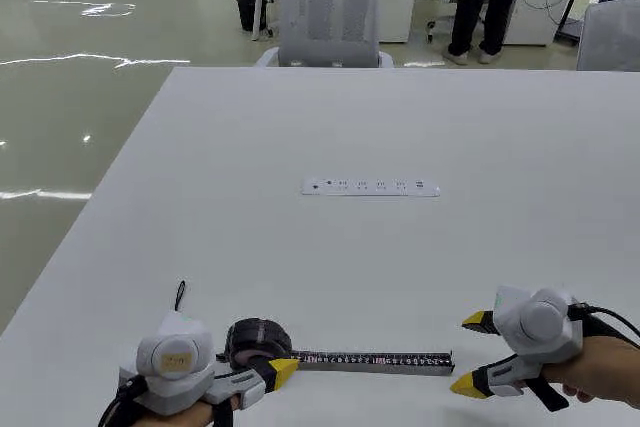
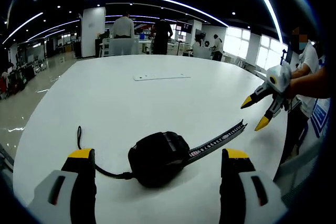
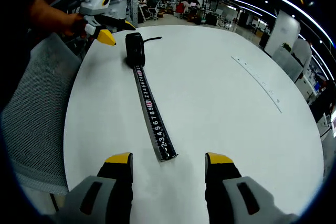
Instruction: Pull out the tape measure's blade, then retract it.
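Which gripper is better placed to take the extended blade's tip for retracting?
Right. The right gripper has open jaws just beyond the black numbered blade's tip, while the left gripper straddles the black tape measure case.

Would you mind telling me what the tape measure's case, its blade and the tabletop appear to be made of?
Case: black and matte with dull highlights, probably plastic or rubber-coated. Blade: thin dark strip with printed numerals, lying flat, likely coated steel. Tabletop: smooth white with a faint sheen, perhaps laminate; unconfirmed.
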A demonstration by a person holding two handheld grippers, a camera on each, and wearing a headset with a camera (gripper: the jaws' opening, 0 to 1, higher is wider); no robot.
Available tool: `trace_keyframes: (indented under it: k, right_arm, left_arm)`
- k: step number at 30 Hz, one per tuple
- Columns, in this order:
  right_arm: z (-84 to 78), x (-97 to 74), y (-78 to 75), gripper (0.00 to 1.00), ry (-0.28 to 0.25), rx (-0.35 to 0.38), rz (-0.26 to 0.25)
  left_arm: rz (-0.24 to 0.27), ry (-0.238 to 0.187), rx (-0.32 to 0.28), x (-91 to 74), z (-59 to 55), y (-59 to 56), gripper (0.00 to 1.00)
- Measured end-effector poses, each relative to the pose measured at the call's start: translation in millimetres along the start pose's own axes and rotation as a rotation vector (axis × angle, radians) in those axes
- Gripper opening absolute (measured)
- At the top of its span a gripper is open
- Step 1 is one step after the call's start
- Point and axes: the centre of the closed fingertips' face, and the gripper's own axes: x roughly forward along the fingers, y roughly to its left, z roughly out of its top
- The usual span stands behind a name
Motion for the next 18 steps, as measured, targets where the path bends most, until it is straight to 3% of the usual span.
trace_keyframes:
  k: [7, 18]
  right_arm:
    - [-6.2, 12.2, 2.3, 0.46, 0.061, -0.046, 0.053]
    - [-8.7, 24.5, 2.1, 0.26, 0.123, -0.091, 0.104]
  left_arm:
    - [0.004, 0.013, 0.013, 6.3, -3.5, -5.3, 0.99]
    - [0.047, 0.016, -0.022, 10.8, -4.1, 3.4, 0.99]
